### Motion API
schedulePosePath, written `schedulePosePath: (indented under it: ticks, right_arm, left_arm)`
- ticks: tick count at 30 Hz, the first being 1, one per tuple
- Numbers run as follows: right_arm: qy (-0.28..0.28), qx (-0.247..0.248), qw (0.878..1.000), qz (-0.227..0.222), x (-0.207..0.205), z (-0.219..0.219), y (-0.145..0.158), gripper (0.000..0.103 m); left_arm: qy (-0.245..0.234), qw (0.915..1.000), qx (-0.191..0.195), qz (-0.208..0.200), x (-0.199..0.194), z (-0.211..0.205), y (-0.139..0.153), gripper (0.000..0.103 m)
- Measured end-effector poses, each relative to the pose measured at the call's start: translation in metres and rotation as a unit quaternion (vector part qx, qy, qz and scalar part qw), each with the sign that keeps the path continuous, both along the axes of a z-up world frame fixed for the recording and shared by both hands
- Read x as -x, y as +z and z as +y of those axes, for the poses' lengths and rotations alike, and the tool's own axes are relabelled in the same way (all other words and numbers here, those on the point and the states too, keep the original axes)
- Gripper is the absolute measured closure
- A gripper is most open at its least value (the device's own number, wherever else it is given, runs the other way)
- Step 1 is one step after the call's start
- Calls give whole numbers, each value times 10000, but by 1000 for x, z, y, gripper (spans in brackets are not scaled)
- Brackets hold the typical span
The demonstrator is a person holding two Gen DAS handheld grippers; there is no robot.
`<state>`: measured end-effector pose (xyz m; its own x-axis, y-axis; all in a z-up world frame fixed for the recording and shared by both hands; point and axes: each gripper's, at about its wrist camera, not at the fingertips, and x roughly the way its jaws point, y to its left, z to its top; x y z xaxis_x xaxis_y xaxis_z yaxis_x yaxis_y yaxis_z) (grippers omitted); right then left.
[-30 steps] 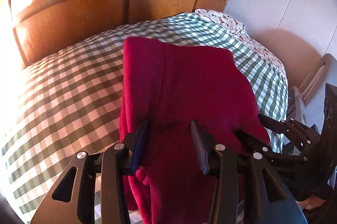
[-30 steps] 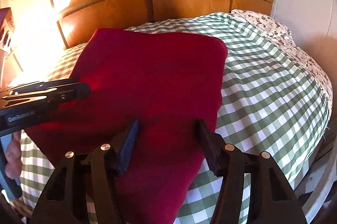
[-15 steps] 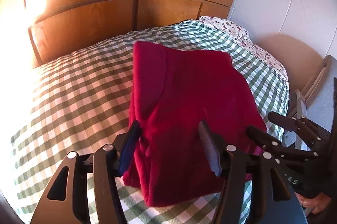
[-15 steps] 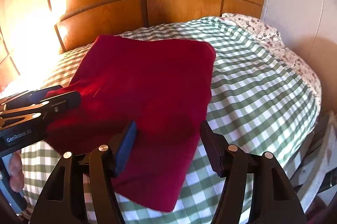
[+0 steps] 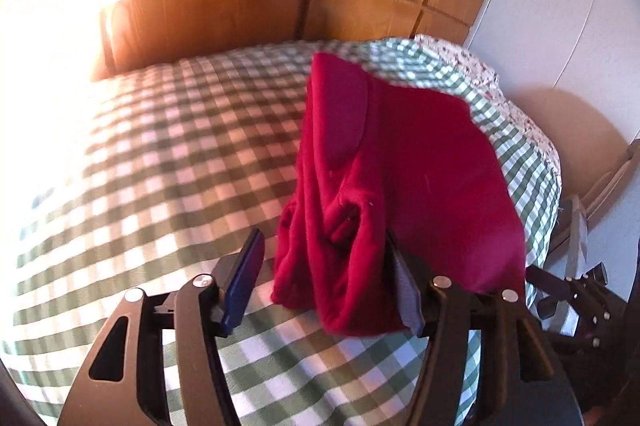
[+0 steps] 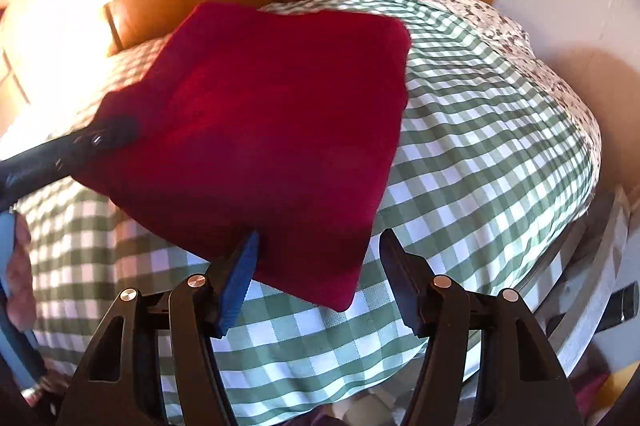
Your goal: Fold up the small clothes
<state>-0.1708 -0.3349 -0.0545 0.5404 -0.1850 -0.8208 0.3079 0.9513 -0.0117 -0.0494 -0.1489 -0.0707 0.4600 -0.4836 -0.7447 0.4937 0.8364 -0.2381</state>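
A dark red garment (image 5: 420, 153) lies folded into a rough rectangle on the green-and-white checked bed (image 5: 140, 165). Its thick, layered near-left edge sits between the fingers of my left gripper (image 5: 324, 282), whose jaws are opening. The left pad stands clear of the cloth and the right pad is right beside it. In the right wrist view, the garment's (image 6: 272, 113) near corner lies between the fingers of my right gripper (image 6: 318, 266), which is open and not pressing on it. The left gripper (image 6: 100, 135) shows at the garment's left edge.
A wooden headboard (image 5: 220, 13) rises behind the bed, with a white wall (image 5: 560, 5) to the right. A floral pillow (image 6: 500, 21) lies at the far right corner. A grey frame (image 6: 580, 266) stands off the bed's right edge. A hand (image 6: 20, 266) holds the left handle.
Both grippers have drawn back toward the near side of the bed, so the garment's near edge now shows ahead of the fingers. The left jaws have spread wider.
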Motion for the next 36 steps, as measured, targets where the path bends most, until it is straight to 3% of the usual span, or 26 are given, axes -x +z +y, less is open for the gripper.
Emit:
schedulePosePath:
  ticks: [3, 5, 10, 17, 36]
  right_arm:
    - [-201, 38, 9993, -316, 6, 0, 17, 39]
    - [-401, 93, 9980, -490, 9, 1, 26, 22]
    - [-815, 180, 9939, -723, 14, 1, 38, 13]
    - [-996, 422, 9892, -985, 23, 13, 51, 7]
    - [-1114, 272, 9874, -1091, 33, 18, 46, 5]
  left_arm:
    - [167, 9996, 148, -148, 8, 12, 10, 23]
    - [269, 9991, 234, -211, 13, 19, 16, 22]
    - [449, 9976, 156, -498, 28, 28, 27, 12]
    - [713, 9944, -2, -782, 46, 31, 36, 3]
    - [928, 9899, -353, -1014, 62, 22, 50, 3]
